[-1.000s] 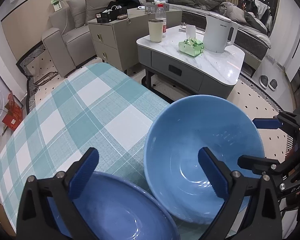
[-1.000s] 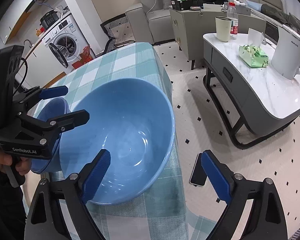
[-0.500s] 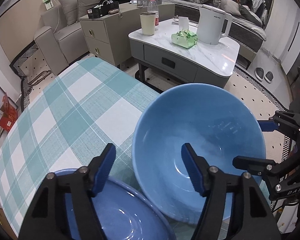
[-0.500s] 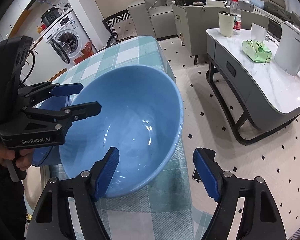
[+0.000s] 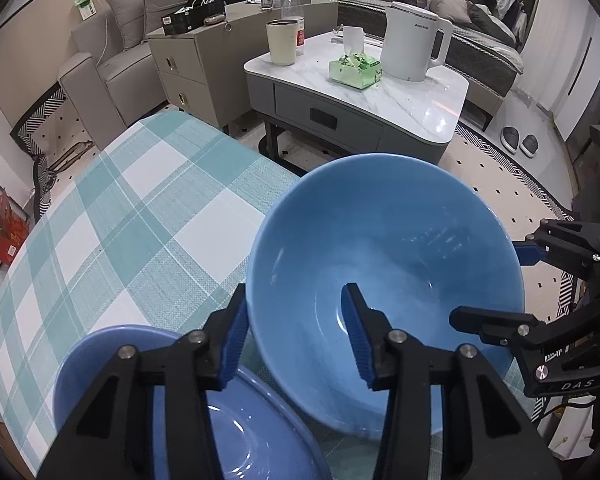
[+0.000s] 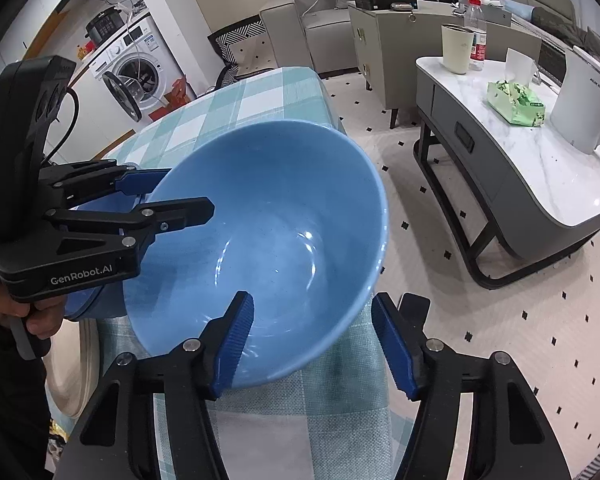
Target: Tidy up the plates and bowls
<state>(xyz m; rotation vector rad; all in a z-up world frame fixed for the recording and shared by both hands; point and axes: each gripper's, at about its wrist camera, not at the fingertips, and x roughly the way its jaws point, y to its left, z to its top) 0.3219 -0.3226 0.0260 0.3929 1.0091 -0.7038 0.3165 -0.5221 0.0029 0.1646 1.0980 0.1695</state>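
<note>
A large light blue bowl (image 5: pixel 384 248) sits near the corner of the table with the teal checked cloth (image 5: pixel 140 220). A darker blue bowl (image 5: pixel 100 364) rests beside it, against its left side. My left gripper (image 5: pixel 294 288) straddles the large bowl's left rim, one finger inside and one outside. Its jaws are closing, with a gap still showing at the inner pad. My right gripper (image 6: pixel 313 296) straddles the bowl's (image 6: pixel 268 220) near right rim in the same way. Its jaws are also closing and do not press on the rim.
The bowl stands close to the table (image 6: pixel 260 92) edge, with tiled floor beyond it. A marble coffee table (image 5: pixel 420 96) carries a white kettle (image 5: pixel 412 42), a green tissue pack (image 5: pixel 354 68) and a cup (image 5: pixel 282 42). A washing machine (image 6: pixel 132 80) stands behind.
Both pairs of jaws have narrowed around the large bowl's rim. The left gripper's outer finger has come from over the dark bowl to the large bowl's wall. The bowls have stayed put.
</note>
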